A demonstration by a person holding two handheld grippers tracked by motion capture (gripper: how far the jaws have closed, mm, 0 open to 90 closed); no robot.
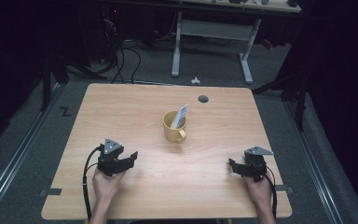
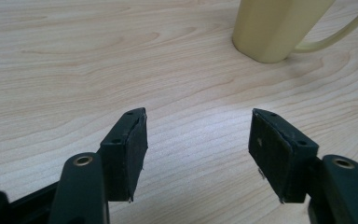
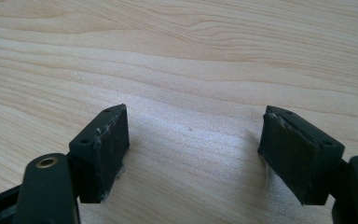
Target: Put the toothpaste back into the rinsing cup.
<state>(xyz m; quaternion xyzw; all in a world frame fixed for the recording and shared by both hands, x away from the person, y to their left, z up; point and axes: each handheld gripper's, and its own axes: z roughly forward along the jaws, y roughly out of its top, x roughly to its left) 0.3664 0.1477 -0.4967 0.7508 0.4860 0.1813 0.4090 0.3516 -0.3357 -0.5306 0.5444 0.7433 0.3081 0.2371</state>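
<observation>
Resting low on the desk [image 1: 121, 107], my left hand-held gripper [image 1: 131, 157] sat with its jaws spread wide and nothing between them, and the right hand-held gripper [image 1: 232, 166] was the same, wide and empty, over on the far side. The mug [image 1: 173, 127] stood upright near the middle of the desk, well apart from both, handle [image 1: 181, 136] turned toward my edge, with a packet [image 1: 180, 116] standing tilted inside it and poking above the rim.

Risk as I judged it: the packet leaned loosely, so a nudge to the mug's wall could tip it out or slide the mug across that smooth wood. A pinch on the packet's thin top edge could also crumple it or lift the mug along if it snagged.

In the left gripper view the mug [image 2: 279, 28] read as pale yellow, glossy, with faceted sides and a thin loop handle. The desk was light wood grain, matte, with a round cable hole [image 1: 203, 99] at the back. The pads [image 2: 135, 154] were black, flat rubber, scuffed along the edges.
</observation>
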